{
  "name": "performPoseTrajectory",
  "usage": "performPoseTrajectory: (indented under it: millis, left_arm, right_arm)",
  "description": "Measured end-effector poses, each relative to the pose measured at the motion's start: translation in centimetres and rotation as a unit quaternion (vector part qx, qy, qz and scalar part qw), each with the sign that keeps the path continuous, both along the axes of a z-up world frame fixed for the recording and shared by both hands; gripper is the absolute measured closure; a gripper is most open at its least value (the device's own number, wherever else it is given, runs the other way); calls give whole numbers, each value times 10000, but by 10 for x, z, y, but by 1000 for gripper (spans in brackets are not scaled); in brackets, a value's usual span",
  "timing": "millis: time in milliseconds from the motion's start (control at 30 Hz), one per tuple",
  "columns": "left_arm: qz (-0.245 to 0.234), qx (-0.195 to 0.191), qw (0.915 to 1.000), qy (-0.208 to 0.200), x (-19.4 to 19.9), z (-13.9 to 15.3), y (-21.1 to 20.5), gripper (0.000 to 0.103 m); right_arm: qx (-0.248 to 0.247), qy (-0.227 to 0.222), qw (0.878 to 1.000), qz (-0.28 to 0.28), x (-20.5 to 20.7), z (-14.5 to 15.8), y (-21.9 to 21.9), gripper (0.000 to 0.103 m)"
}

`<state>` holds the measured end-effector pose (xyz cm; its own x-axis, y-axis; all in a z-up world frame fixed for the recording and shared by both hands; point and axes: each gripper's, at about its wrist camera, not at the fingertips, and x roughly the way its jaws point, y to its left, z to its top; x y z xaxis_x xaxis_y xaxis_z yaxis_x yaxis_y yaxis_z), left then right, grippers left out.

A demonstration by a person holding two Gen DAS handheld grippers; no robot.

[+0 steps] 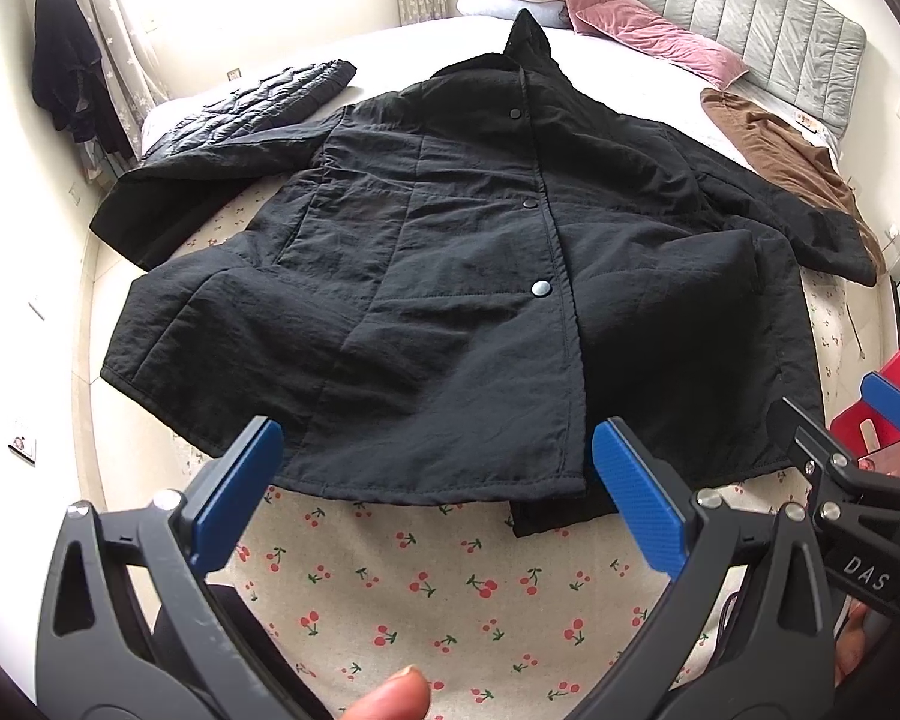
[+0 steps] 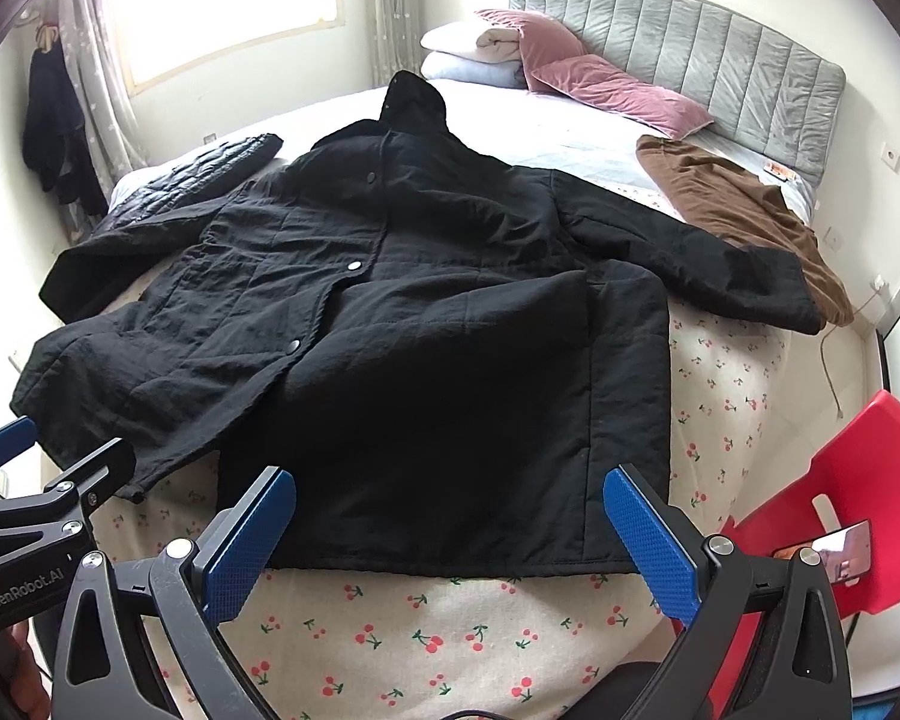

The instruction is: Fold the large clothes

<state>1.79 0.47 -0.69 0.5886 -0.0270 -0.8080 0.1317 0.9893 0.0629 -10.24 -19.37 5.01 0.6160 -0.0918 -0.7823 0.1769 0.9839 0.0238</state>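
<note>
A large black snap-front coat lies spread flat, front up, on a bed with a cherry-print sheet; both sleeves stretch outward. It also shows in the right wrist view. My left gripper is open and empty, hovering just before the coat's hem near the front opening. My right gripper is open and empty, hovering before the hem of the coat's right half. The right gripper appears at the right edge of the left wrist view; the left gripper shows at the left edge of the right wrist view.
A black quilted garment lies at the far left of the bed, a brown garment at the far right. Pink pillows and folded bedding rest by the grey headboard. A red chair stands at right. Dark clothes hang by the curtain.
</note>
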Motion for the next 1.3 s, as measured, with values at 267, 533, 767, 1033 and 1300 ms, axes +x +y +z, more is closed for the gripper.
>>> performPoseTrajectory:
  millis: [267, 533, 767, 1033, 1300]
  left_arm:
    - [-12, -30, 10000, 2, 1, -1, 0, 0]
    - [-40, -131, 9998, -167, 3, -2, 4, 0]
    - [-308, -384, 9988, 53, 9, -1, 7, 0]
    - [-402, -381, 9985, 11, 16, 4, 15, 0]
    - [-570, -219, 9981, -66, 35, 17, 41, 0]
  right_arm:
    - [-73, -16, 10000, 31, -1, 2, 1, 0]
    - [-78, -4, 9999, -116, 1, -1, -8, 0]
    - [-87, -50, 9999, -117, 2, -2, -10, 0]
    - [-124, -71, 9999, -39, 5, -1, -11, 0]
    - [164, -65, 9997, 145, 12, -4, -24, 0]
